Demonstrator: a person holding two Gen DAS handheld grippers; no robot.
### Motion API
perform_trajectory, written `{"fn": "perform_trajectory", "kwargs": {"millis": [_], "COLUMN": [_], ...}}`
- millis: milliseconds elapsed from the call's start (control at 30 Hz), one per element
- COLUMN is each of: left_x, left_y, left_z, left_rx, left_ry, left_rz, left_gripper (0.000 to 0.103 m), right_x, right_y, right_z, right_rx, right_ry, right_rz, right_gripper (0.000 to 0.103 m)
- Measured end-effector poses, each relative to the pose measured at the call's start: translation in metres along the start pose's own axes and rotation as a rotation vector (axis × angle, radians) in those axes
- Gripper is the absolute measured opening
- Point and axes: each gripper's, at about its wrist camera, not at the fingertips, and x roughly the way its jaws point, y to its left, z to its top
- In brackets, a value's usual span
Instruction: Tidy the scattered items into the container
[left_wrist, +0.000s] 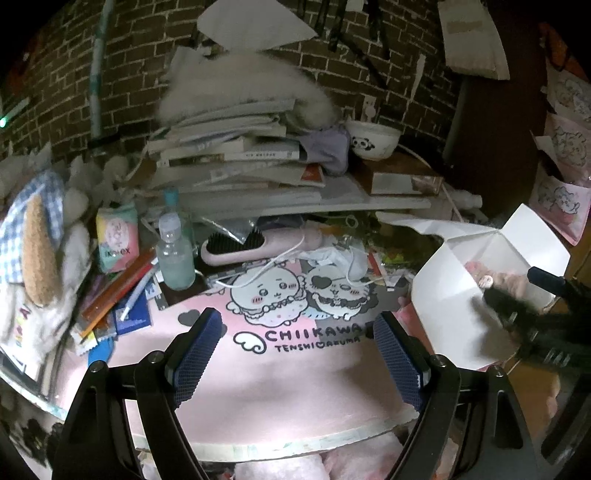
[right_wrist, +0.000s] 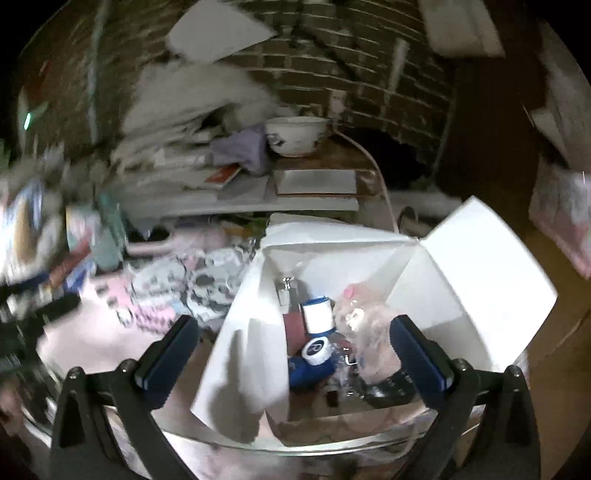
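A: Reporting gripper status relative to the white box (right_wrist: 480, 280): the right gripper (right_wrist: 295, 354) hovers directly above its open top, jaws spread wide, nothing between the blue pads (right_wrist: 417, 354).

B: Box contents?

A: Inside the white box lie a pink plush toy (right_wrist: 365, 321), a white cylinder with blue ends (right_wrist: 316, 314), a blue item with a round white cap (right_wrist: 314, 360) and a small metal piece (right_wrist: 286, 290). The view is motion-blurred.

B: Left gripper?

A: The left gripper (left_wrist: 295, 354) sits left of the white box, over the pink mat (left_wrist: 280, 387), jaws fully apart, empty. Further left of the box rest a pink hairbrush (left_wrist: 255, 247), a clear bottle (left_wrist: 175, 254) and pens (left_wrist: 122, 291).
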Motion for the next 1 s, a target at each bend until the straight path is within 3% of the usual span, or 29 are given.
{"fn": "perform_trajectory", "kwargs": {"millis": [100,167,500,1000], "left_x": [-0.005,-0.008,-0.025,-0.036], "left_y": [-0.006,-0.009,-0.019,-0.026], "left_z": [0.003,0.005,0.014,0.015], "left_rx": [0.010,0.015,0.035,0.048], "left_ry": [-0.013,-0.018,-0.051,-0.077], "left_rz": [0.007,0.005,0.042,0.072], "left_gripper": [0.085,0.085,0.086,0.086], "right_x": [-0.003,-0.006,-0.017,-0.025], "right_y": [0.014,0.019,0.024,0.027], "right_z": [-0.006,-0.009,-0.017,-0.012], "right_rx": [-0.046,-0.049,0.082,0.113], "right_ry": [0.010,0.008,-0.043,-0.080], "right_rz": [-0.144,-0.162,0.038,0.099], "right_gripper": [0.103,0.103,0.103,0.103]}}
